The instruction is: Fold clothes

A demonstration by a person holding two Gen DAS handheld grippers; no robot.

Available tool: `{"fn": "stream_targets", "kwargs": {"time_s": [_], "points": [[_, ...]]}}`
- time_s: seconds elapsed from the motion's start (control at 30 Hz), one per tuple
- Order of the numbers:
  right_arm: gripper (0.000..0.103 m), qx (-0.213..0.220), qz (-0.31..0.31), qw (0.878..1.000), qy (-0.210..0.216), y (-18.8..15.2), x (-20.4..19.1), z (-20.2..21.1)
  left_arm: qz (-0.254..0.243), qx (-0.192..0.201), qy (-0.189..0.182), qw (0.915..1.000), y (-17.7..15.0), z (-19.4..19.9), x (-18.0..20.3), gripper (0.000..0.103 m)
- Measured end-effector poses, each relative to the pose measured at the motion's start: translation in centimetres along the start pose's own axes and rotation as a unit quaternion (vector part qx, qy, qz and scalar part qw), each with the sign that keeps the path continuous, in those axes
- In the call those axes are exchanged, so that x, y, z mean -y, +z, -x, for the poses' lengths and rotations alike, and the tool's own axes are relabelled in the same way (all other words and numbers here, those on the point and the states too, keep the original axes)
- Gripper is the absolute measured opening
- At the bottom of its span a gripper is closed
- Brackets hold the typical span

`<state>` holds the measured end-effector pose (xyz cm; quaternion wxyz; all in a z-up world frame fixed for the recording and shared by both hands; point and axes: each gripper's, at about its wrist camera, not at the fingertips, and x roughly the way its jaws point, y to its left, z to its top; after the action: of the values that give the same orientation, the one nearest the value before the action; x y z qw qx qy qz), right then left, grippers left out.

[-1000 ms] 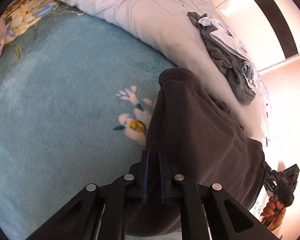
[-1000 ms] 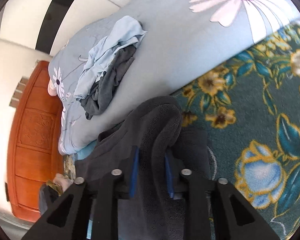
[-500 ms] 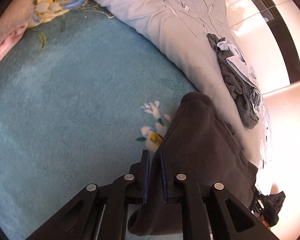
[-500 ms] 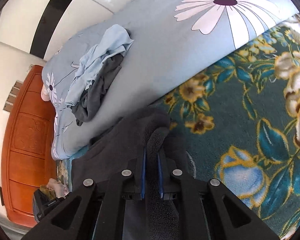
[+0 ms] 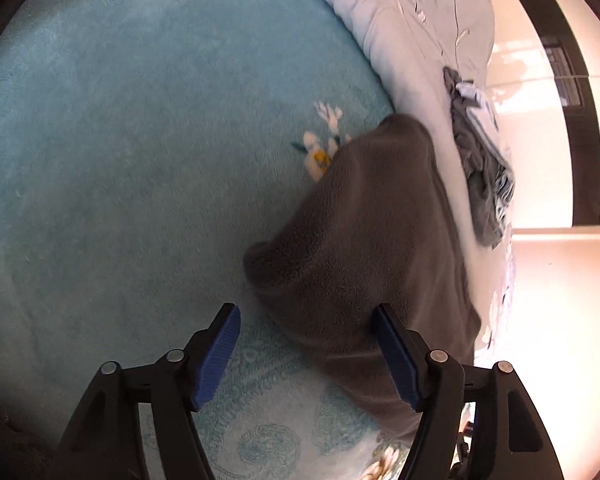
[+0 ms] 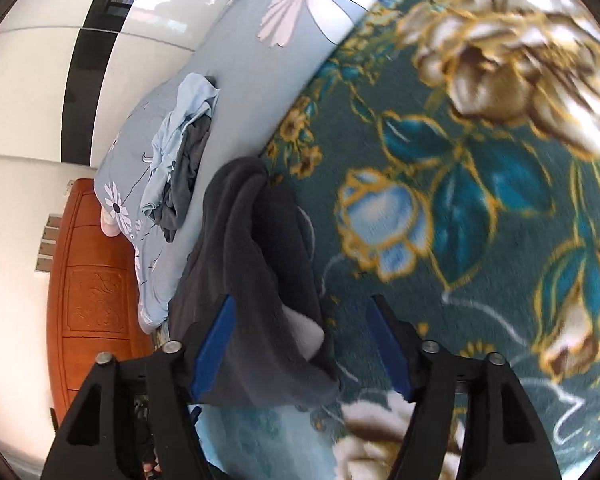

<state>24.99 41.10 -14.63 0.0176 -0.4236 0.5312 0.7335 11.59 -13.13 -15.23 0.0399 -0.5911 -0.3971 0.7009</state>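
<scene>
Left gripper (image 5: 306,350): jaws opening wide, blue fingers (image 5: 216,356) well apart, pads pressing on nothing; the fleece's near edge lies between them on the right side, let go.
Right gripper (image 6: 300,344): jaws opening too, fingers (image 6: 214,340) spread; the fleece's corner sits between them, nearer the left pad, not pinched.
Dark grey fleece garment (image 5: 364,232): lying on the bed, doubled over, its far rounded end up against the pale blue duvet (image 5: 404,28).
Blanket (image 5: 120,140): teal plush under the fleece, small white-and-yellow flower just beside the fleece's far end; from the right wrist, big gold and blue blooms.
Other clothes (image 6: 180,160): a crumpled light blue and grey heap on the duvet, well apart from the fleece.
Headboard (image 6: 88,280): orange wood, at the bed's end.
</scene>
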Motion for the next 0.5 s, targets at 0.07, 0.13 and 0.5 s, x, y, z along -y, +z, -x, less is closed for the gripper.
{"fn": "stream_targets", "kwargs": {"time_s": [0.07,0.13,0.5], "points": [[0.077,-0.006,-0.017,1.000,0.025,-1.8,0.7,-0.3,-0.005,0.008,0.005,0.9999,0.3,-0.6,0.6,0.076],[0.084,-0.021,-0.030,0.998,0.045,-3.0,0.7,-1.6,0.001,0.010,0.007,0.9999,1.0,-1.3,0.8,0.078],[0.084,0.025,-0.062,0.997,0.034,-2.8,-1.5,-6.6,0.055,0.006,-0.018,0.9983,1.3,-1.9,-0.1,0.081]]}}
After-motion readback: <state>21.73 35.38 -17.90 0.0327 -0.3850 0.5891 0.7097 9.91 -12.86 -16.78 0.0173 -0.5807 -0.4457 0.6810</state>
